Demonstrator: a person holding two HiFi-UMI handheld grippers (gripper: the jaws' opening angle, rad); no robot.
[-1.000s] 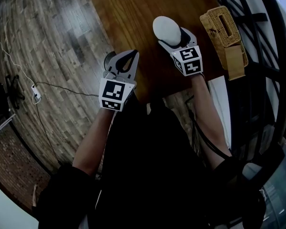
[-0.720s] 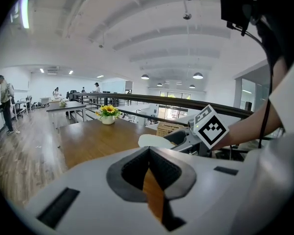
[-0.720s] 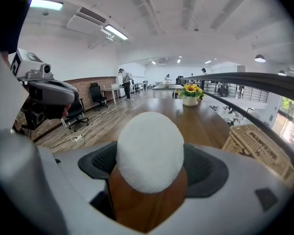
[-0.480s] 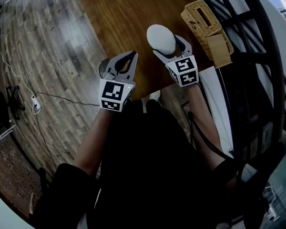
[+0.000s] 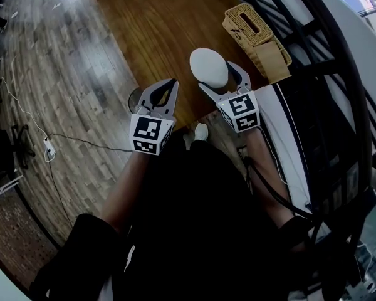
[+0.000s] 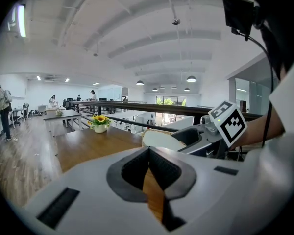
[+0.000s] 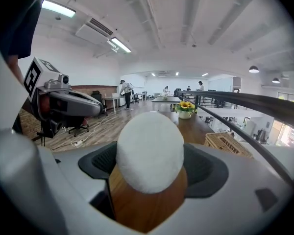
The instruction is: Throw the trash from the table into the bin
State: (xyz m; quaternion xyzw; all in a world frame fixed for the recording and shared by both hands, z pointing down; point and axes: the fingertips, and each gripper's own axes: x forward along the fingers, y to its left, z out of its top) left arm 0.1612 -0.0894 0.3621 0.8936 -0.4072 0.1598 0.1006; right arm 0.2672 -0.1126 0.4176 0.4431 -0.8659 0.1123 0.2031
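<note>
Trash lump point(image 5: 208, 67), white and egg-shaped, sits clamped in your right gripper point(image 5: 218, 75) over the wooden table's point(image 5: 169, 24) near edge. Your left gripper point(image 5: 166, 88) is closed, empty. What looks like a round bin point(image 5: 135, 99) lies leftward, just beyond it, so swing left

Long white ceiling strip lights point(image 7: 59, 8) brighten the bowed gripper views; the close white egg-shaped lump point(image 7: 149, 151) looks perhaps soft

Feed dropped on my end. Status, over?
Left gripper shut, empty. Right gripper shut on white ball, over the table. Nothing in the way; bin not made out.
</note>
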